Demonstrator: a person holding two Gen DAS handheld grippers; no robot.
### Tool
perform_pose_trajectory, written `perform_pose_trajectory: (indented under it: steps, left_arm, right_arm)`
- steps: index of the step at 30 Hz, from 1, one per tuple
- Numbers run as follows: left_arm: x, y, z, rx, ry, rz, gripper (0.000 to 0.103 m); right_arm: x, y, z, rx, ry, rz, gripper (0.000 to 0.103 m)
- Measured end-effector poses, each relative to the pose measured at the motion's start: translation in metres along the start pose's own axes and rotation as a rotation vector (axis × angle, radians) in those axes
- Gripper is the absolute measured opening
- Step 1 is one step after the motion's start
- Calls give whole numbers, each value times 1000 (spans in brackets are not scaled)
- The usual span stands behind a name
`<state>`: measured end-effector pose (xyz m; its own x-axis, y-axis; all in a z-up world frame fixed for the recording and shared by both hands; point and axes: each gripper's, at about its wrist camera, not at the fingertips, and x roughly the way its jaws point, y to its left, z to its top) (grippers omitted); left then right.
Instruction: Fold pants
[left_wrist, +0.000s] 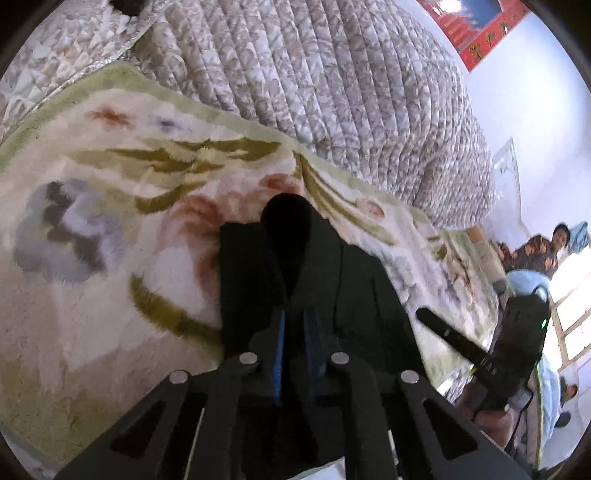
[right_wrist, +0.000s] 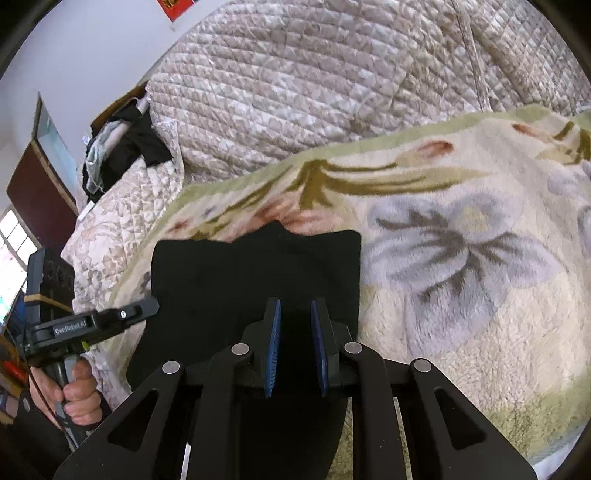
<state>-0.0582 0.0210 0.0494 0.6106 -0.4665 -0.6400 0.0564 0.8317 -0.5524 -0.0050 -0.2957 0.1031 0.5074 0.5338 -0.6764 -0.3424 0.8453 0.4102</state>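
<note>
Pants (right_wrist: 255, 273) folded (black) | on floral blanket (right_wrist: 461, 258) | both hand-held grippers parted

Pants (right_wrist: 255, 280) on blanket (right_wrist: 461, 236), quilt (right_wrist: 314, 85) behind, clothes pile (right_wrist: 125, 151) far left.

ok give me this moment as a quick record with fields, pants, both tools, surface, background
pants: black pants lying folded into a compact block on the blanket
left tool: left tool over the pants, pads close together with dark cloth between them; grip cannot be confirmed
right tool: right tool above the near edge of the pants, pads apart, holding nothing
surface: fleecy floral blanket
background: quilted bedspread behind the blanket; dark clothes pile at its far left end
</note>
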Motion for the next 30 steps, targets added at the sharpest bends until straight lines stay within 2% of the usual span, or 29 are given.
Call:
perform_pose_trajectory:
  steps: [1, 3, 6, 8, 11, 14, 16, 19, 22, 25, 30]
  left_arm:
    - [5, 3, -1, 0, 14, 28, 11]
    - [12, 10, -4, -7, 37, 45, 11]
    - [9, 9, -2, 12, 34, 71, 10]
    - [5, 8, -2, 31, 22, 124, 10]
    - [-6, 3, 8, 34, -28, 122, 10]
    - [-13, -21, 25, 105, -92, 123, 10]
    - [-6, -36, 34, 143, -97, 115, 11]
    - [25, -45, 45, 188, -62, 146, 11]
    - [59, -32, 41, 181, 25, 205, 11]
    - [54, -30, 39, 183, -6, 194, 11]
    - [37, -38, 30, 205, -19, 236, 12]
  right_arm:
    - [2, 0, -1, -7, 7, -4, 17]
    - [18, 0, -6, -29, 84, -55, 17]
    - [22, 3, -7, -58, 86, -82, 17]
    - [19, 7, -2, -78, 71, -102, 17]
    - [21, 7, 8, -77, 74, -89, 17]
    - [31, 10, 22, -120, 87, -103, 17]
    - [44, 10, 31, -137, 107, -95, 17]
    - [68, -1, 34, -123, 147, -127, 17]
    - [69, -12, 35, -78, 130, -127, 16]
    - [66, -12, 35, -84, 124, -139, 16]
    - [42, -3, 30, -81, 107, -119, 16]
